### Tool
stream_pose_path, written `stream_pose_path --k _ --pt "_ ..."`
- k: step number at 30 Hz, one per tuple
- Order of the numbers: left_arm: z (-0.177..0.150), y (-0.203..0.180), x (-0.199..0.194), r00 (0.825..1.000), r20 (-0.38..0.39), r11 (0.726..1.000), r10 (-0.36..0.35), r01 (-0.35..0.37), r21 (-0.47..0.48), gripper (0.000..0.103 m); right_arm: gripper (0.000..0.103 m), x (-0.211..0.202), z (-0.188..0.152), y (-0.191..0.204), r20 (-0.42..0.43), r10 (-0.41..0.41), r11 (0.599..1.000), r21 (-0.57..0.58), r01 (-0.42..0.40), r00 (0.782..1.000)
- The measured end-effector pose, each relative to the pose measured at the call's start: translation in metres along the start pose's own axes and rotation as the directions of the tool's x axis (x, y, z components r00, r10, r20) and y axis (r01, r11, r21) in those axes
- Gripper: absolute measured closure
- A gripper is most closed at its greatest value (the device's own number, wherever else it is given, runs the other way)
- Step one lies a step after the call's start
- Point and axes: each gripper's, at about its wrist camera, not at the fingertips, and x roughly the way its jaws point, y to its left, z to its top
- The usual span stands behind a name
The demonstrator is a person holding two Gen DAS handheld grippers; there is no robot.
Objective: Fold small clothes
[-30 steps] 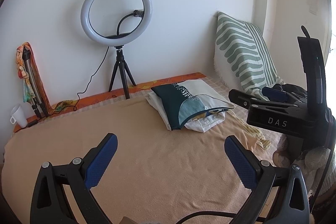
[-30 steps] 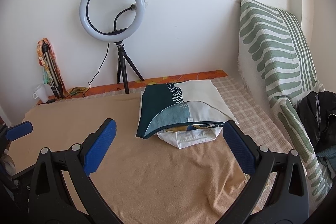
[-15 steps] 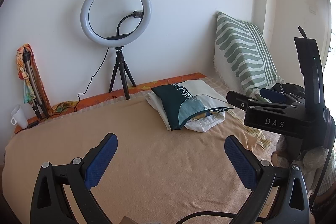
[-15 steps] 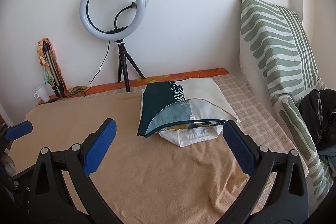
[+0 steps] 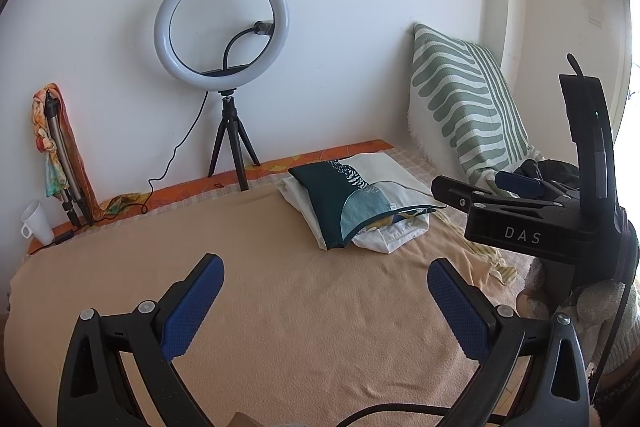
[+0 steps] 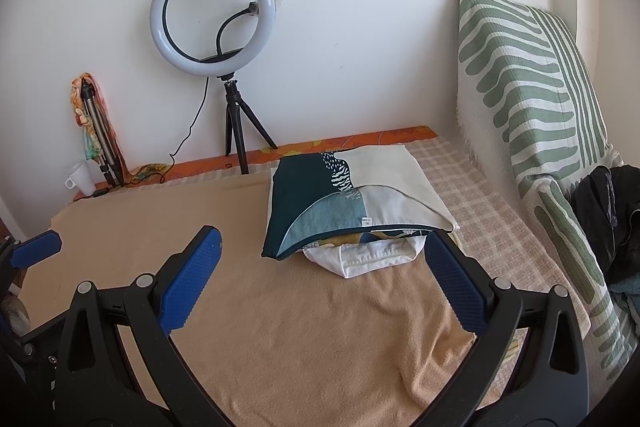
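Note:
A stack of folded clothes (image 5: 352,199) lies at the far side of the bed, on a peach blanket (image 5: 300,287). Its top piece is dark teal and cream with a pattern (image 6: 344,199). A white garment (image 6: 360,259) sticks out from under it at the front. My left gripper (image 5: 326,303) hovers open over the bare blanket, well short of the stack. My right gripper (image 6: 322,285) is open too, its blue pads framing the stack's near edge from a little way back. In the left wrist view the right gripper (image 5: 476,183) shows at the right, beside the stack.
A ring light on a tripod (image 5: 221,23) stands against the back wall, its cable running left. Further left are a white cup (image 5: 36,223) and a folded tripod with a scarf (image 5: 60,155). A green-striped pillow (image 6: 532,87) leans at the right, with dark clothes (image 6: 608,211) below it.
Almost nothing differs. Both grippers stay open and hold nearly the same place, with only a slight drift of each view.

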Motion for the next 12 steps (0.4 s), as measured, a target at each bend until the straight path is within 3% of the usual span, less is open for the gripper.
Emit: stream_pose_path --k 12 --pt "-0.0005 -0.0007 0.0041 1.000 0.003 1.000 0.001 -0.001 0.001 0.000 0.000 0.0042 -0.0016 -0.0029 -0.003 -0.001 1.000 -0.001 0.001 1.000"
